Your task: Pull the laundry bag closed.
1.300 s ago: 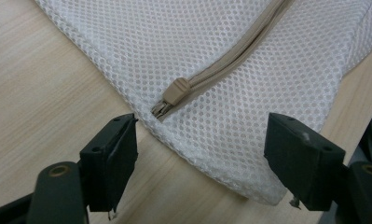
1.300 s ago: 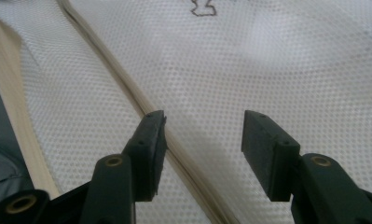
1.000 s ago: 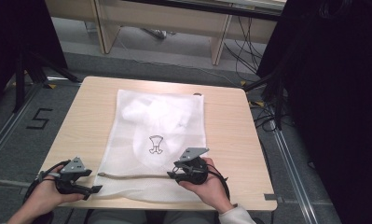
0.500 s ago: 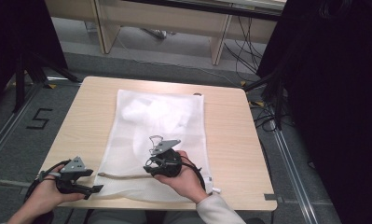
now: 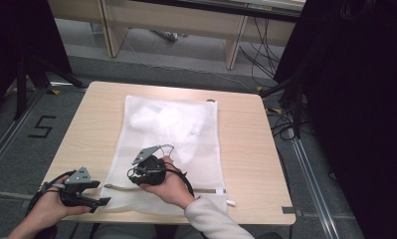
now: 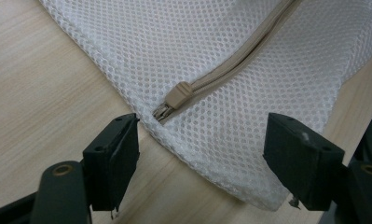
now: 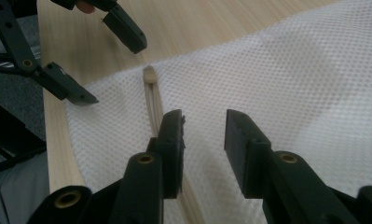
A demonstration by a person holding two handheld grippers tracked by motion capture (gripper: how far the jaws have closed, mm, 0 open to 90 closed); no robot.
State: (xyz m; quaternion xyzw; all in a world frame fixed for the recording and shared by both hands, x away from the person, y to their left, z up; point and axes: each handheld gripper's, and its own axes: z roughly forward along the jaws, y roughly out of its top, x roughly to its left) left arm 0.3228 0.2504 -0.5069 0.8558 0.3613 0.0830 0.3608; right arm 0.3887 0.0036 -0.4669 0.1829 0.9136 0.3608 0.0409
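Both tools sit over the near edge of the wooden worktop [image 5: 246,149], where a white mesh laundry bag [image 5: 186,129] lies flat. Left tool [image 6: 202,154] is spread wide and empty, the bag's corner just ahead between its jaws. Right tool [image 7: 202,140] stands narrowly parted, empty, low over the mesh with the beige zipper [image 7: 152,105] running just beside its left jaw. The zipper pull [image 6: 180,92] lies just ahead of the left tool. Likely step: pin the corner, then nip the pull squarely, avoiding loose mesh.
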